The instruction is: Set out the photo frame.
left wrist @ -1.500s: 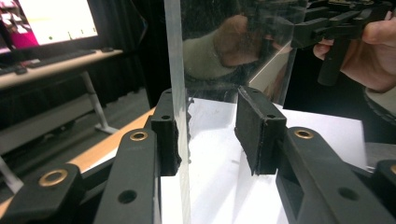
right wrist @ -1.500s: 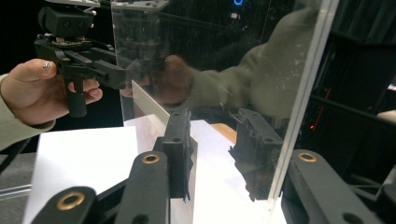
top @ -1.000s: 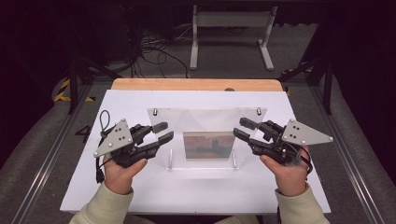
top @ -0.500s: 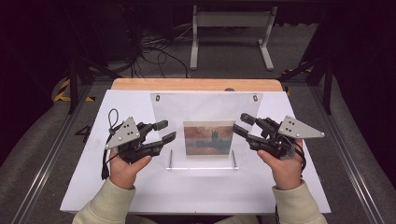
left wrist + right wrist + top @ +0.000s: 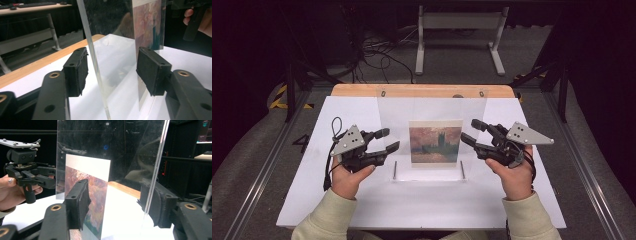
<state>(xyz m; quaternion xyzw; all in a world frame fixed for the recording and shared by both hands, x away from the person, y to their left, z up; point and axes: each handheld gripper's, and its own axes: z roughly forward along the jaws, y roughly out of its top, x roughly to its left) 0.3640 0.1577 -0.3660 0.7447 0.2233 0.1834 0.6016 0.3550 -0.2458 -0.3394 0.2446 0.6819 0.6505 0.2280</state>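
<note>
A clear acrylic picture stand (image 5: 432, 107) holding a small print of a reddish, hazy painting (image 5: 435, 145) stands upright in the middle of the white tabletop (image 5: 362, 200), its base edges showing as two short dark lines near the person's side. The sheet is glossy and thin, dusted with specks, and throws back faint reflections; the print has a white band above the painted part.

The left gripper (image 5: 384, 140) sits at the stand's left edge and the right gripper (image 5: 469, 132) at its right edge. Both have just been opening, and their jaws stand spread with the acrylic edge between them, the pads clear of it on either side. Each gripper is black, angular plastic with brass-ringed screw holes, soft matte foam-like pads and a grey three-cornered plate on top.

The left gripper view shows the sheet edge-on (image 5: 93, 57), a pale line running between the pads (image 5: 76, 71), with the print (image 5: 147, 22) seen slantwise beyond. The right gripper view shows the print's face (image 5: 87, 195) behind one pad, the sheet's edge (image 5: 155, 170) beside the other, and the left gripper (image 5: 51, 176) in a hand (image 5: 12, 192) across the table. From above, a strip of pale wood (image 5: 422, 90) edges the table's far side.
</note>
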